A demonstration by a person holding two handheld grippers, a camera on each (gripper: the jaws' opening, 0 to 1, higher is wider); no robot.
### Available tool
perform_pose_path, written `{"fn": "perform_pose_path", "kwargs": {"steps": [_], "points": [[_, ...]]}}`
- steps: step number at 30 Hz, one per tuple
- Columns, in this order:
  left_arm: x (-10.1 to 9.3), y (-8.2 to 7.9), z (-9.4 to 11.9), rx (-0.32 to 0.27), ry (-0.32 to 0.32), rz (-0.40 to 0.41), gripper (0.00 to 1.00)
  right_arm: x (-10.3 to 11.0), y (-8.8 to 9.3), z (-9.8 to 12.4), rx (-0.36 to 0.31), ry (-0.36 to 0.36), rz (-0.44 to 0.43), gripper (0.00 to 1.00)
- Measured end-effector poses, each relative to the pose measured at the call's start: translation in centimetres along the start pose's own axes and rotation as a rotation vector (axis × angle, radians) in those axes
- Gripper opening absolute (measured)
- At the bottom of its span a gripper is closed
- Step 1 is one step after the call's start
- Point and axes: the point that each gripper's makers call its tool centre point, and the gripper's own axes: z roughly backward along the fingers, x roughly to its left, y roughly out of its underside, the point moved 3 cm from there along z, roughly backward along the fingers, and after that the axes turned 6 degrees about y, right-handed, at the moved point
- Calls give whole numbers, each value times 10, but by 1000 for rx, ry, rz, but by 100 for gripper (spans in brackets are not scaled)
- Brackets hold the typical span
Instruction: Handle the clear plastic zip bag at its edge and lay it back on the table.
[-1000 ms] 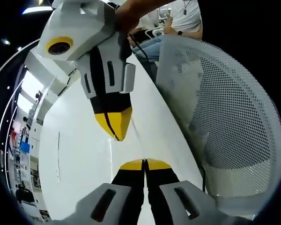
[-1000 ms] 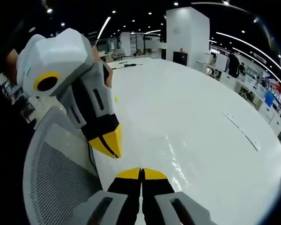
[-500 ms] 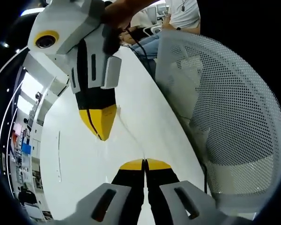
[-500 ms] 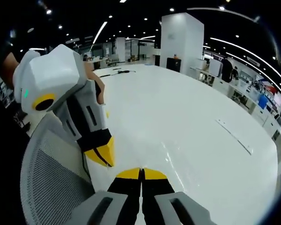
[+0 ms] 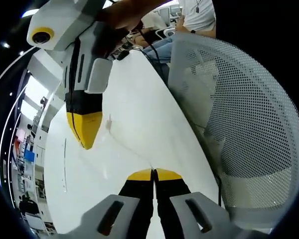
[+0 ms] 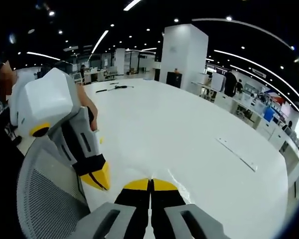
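The clear plastic zip bag (image 5: 123, 145) is almost invisible against the white table (image 5: 134, 94). It shows only as a faint edge line and soft creases running up-left from my left gripper (image 5: 153, 172), which is shut with the bag's edge pinched at its yellow tips. My right gripper (image 5: 84, 144) comes down from the upper left of the left gripper view, also shut. In the right gripper view my right gripper (image 6: 150, 182) is shut on the bag (image 6: 182, 185), which glints just beyond the tips. The left gripper (image 6: 100, 185) sits close by on the left.
A white mesh chair back (image 5: 239, 124) stands tight against the table edge, and it appears again as the chair back (image 6: 45, 199). A seated person (image 5: 199, 15) is beyond the chair. A thin pale strip (image 6: 236, 154) lies on the table, with cables (image 6: 114, 87) at its far end.
The right gripper has drawn away from the left one, sliding left in the left gripper view. The gap between the two tips has widened. Both stay shut.
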Motion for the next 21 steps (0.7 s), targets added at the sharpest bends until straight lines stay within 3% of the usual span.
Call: {"fn": "perform_pose_path", "kwargs": {"steps": [21], "points": [[4, -2, 4, -31, -6, 70, 0, -12, -17, 6, -74, 78, 36, 0]]}}
